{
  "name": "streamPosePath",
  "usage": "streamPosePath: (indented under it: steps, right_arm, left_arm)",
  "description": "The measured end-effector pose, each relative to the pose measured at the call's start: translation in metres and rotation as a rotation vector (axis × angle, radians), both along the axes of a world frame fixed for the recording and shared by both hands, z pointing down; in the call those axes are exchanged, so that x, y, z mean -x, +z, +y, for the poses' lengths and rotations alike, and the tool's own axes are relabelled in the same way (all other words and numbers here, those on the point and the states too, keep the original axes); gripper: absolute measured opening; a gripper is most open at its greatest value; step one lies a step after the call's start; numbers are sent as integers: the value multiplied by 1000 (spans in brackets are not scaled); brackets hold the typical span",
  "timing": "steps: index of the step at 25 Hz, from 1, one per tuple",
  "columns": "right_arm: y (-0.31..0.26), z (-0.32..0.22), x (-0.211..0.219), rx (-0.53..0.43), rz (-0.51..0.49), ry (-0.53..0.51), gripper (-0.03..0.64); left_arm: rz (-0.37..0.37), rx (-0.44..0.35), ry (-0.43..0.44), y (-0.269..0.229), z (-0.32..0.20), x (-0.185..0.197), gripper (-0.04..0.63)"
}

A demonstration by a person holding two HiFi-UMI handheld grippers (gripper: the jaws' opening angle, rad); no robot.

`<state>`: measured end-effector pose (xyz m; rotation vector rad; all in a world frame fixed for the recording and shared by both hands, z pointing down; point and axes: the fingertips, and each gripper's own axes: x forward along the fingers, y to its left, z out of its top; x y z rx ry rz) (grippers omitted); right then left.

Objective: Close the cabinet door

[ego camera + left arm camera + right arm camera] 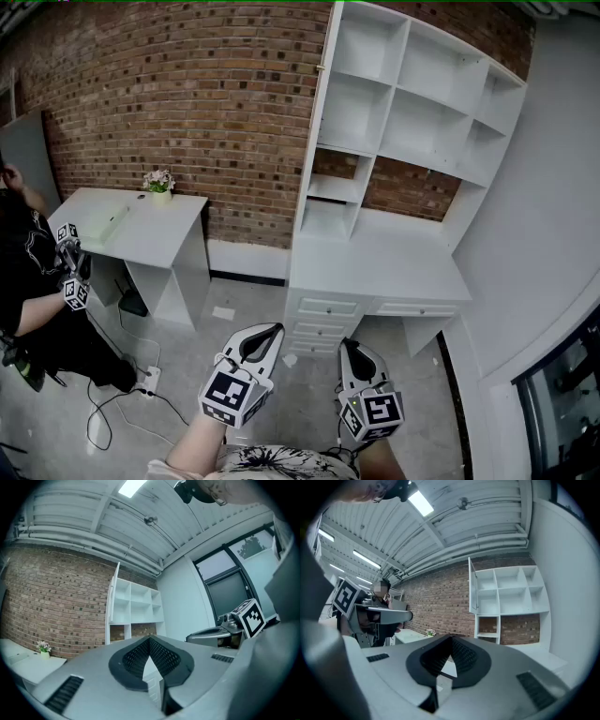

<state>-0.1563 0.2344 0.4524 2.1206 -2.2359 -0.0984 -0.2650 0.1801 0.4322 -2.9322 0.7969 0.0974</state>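
Head view is showing the left gripper (274, 328) clenched, empty, well short of the shelf unit (395, 86). The cabinet door (323, 103) is standing open at that unit's upper left edge. It is probably light, stiff and free-swinging, best pushed near its free edge. The right gripper (348, 343) is hanging likewise clenched, empty.

Left gripper (270, 330): level, pointing forward, jaws together, nothing between them.
Right gripper (348, 345): level, near the left one, jaws together, also empty.
Left forearm (192, 448): bare, behind its gripper.
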Motion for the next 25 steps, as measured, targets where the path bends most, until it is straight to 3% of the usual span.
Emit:
streamPosePath:
  steps: [16, 25]
  right_arm:
    - [20, -27, -8, 61, 3, 49, 5]
    - [27, -58, -31, 88, 4, 41, 5]
  left_arm:
    - [-7, 31, 6, 12, -26, -1, 11]
    - [6, 93, -30, 27, -62, -15, 11]
